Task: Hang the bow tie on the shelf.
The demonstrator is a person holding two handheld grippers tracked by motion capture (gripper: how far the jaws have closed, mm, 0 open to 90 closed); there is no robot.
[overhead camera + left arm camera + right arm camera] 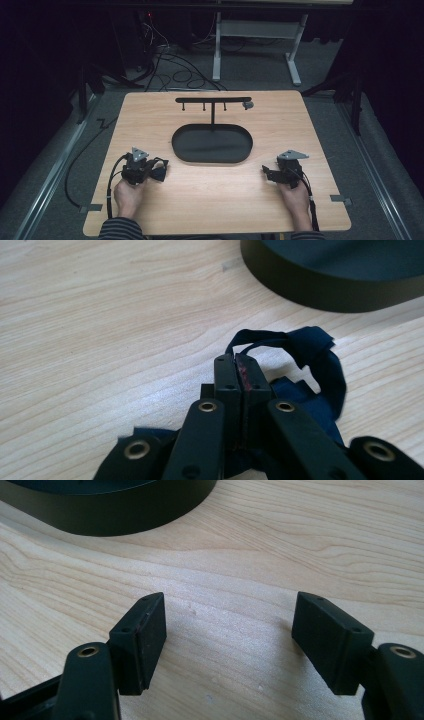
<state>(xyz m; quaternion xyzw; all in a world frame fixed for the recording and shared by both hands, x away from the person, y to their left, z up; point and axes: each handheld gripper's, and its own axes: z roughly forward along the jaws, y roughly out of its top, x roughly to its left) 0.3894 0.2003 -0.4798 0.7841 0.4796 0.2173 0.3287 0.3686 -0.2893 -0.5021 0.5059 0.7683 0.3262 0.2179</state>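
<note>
Dark floor and loose cables ring our pale wooden worktop (300, 125). At seven o'clock from the black oval tray (212, 144), our left tool (239, 371) is clenched on a thin loop of the dark blue fabric strap (320, 365) lying on the wood. At four o'clock, our right tool (229, 645) rests released, jaws wide over bare wood.

1. One wooden worktop (280, 200).
2. One black oval tray (212, 144).
3. One black T-shaped hanger stand (213, 100), with three small hooks.
4. One dark blue fabric piece (320, 365).
5. Two tools: left tool (150, 167), right tool (268, 173).
</note>
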